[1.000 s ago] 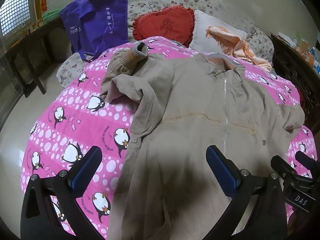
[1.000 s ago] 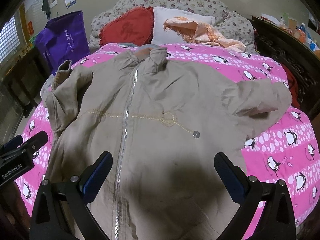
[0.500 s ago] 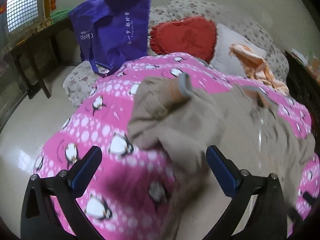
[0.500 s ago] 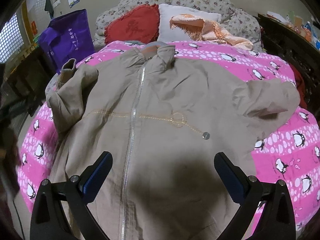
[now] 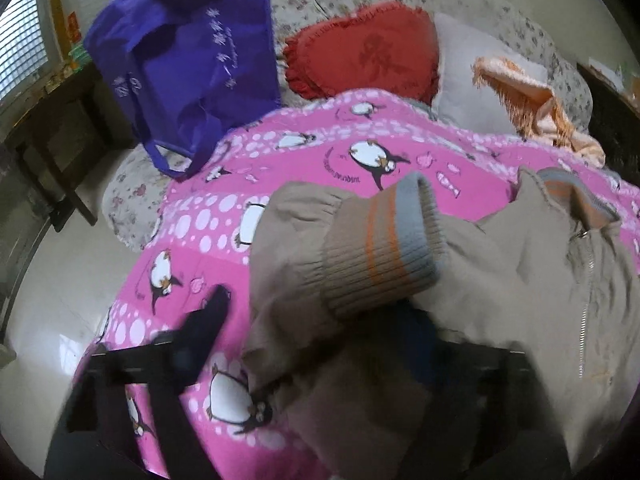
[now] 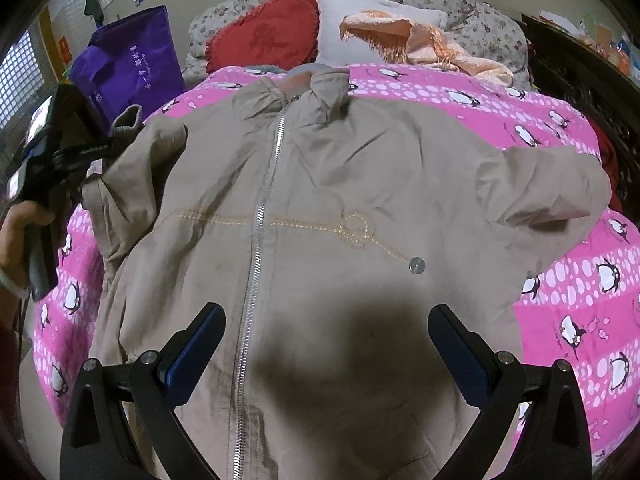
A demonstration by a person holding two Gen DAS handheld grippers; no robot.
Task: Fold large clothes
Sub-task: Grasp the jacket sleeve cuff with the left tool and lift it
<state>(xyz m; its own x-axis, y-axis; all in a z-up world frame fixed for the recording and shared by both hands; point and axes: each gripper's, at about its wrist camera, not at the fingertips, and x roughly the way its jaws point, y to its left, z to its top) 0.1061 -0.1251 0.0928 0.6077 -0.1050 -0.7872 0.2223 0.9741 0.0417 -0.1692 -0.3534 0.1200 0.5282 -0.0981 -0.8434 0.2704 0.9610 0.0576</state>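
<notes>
A large tan zip-up jacket (image 6: 320,208) lies face up on a pink penguin-print bedspread (image 6: 560,280), collar toward the pillows. Its left sleeve is bunched, with a ribbed grey-and-orange cuff (image 5: 384,248) close in the left wrist view. My left gripper (image 5: 320,320) is open around that sleeve, with the left finger (image 5: 208,320) on the bedspread and the right finger partly hidden under the fabric. It also shows in the right wrist view (image 6: 52,152), held by a hand. My right gripper (image 6: 326,352) is open and empty above the jacket's lower front.
A purple tote bag (image 5: 188,60) stands at the bed's far left. A red heart cushion (image 5: 364,52), a white pillow (image 6: 360,28) and a peach fringed cloth (image 6: 424,44) lie at the head. Dark wooden furniture (image 6: 580,64) is on the right, with floor (image 5: 48,280) on the left.
My left gripper has swung left and forward from the jacket's hem to the left sleeve and now straddles it near the cuff. My right gripper has moved slightly closer over the jacket.
</notes>
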